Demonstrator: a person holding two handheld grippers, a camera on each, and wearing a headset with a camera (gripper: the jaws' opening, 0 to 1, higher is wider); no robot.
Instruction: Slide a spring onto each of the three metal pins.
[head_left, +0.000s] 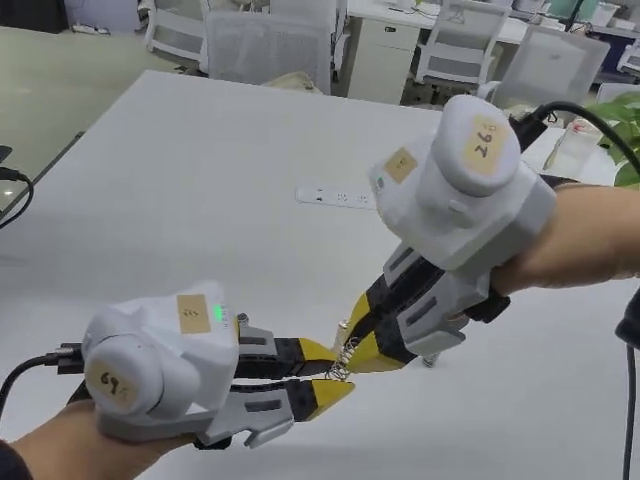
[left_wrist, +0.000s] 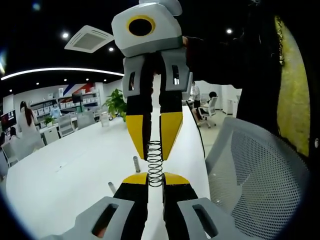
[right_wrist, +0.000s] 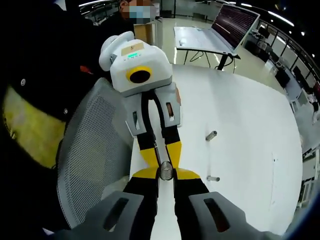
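Over the white table (head_left: 180, 220) my two grippers meet tip to tip. The left gripper (head_left: 343, 376) comes in from the lower left and is shut on a thin metal pin (right_wrist: 158, 153). A steel spring (head_left: 345, 358) spans the gap between them. My right gripper (head_left: 346, 350), reaching down from the upper right, is shut on the spring (right_wrist: 166, 172). In the left gripper view the spring (left_wrist: 155, 162) runs from my left gripper (left_wrist: 155, 179) up to the right gripper (left_wrist: 155, 150). Two more pins (right_wrist: 211, 135) (right_wrist: 213, 178) stand on the table.
A white power strip (head_left: 335, 196) lies mid-table beyond the grippers. Mesh office chairs (head_left: 270, 45) line the far edge, and one chair back (left_wrist: 260, 170) is close beside the table. A green plant (head_left: 625, 120) stands at the right.
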